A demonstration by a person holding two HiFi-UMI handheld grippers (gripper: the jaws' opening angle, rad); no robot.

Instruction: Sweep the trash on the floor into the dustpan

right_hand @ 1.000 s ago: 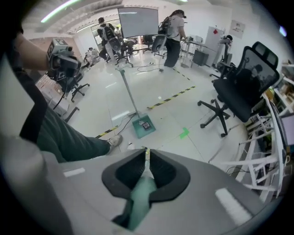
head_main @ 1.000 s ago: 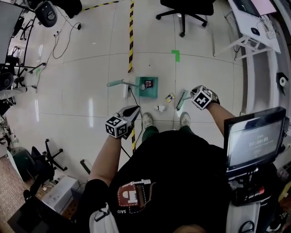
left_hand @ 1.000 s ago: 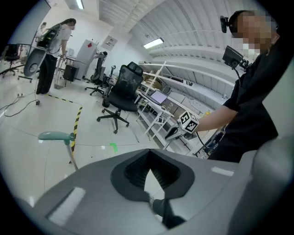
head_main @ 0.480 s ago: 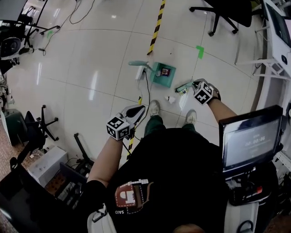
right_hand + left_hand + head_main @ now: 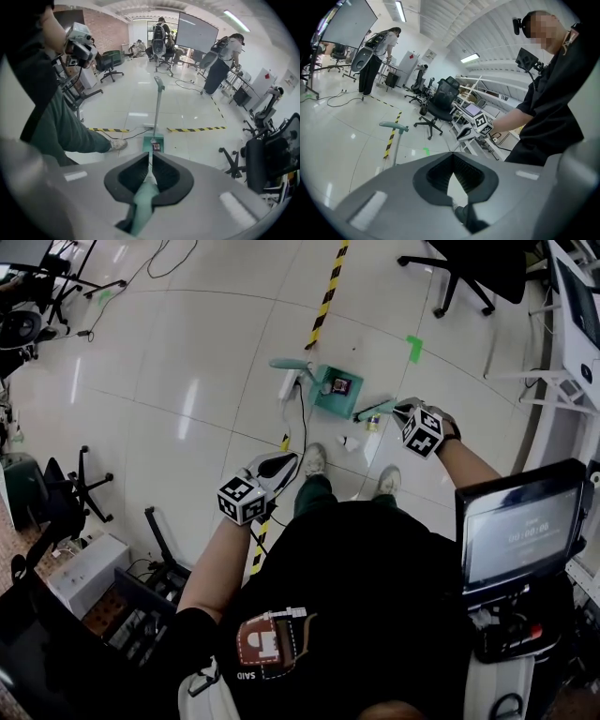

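Clamping a green broom handle (image 5: 144,201), the right hand-held gripper (image 5: 151,158) has its jaws closed tight on it. The left hand-held gripper (image 5: 452,158) hangs at its 7 o'clock, jaws together on nothing. At 10 o'clock of the right one sits the teal dustpan (image 5: 326,403) with a small dark item (image 5: 339,386) already inside. A white scrap (image 5: 352,442) and a yellowish piece (image 5: 373,424) lie loose on the floor (image 5: 206,381) at the pan's 5 o'clock. I'd keep the broom head low and use short strokes toward the pan's mouth, so nothing skitters wide. Since a second ago the handle has swung flatter, toward the pan; both scraps remain outside.
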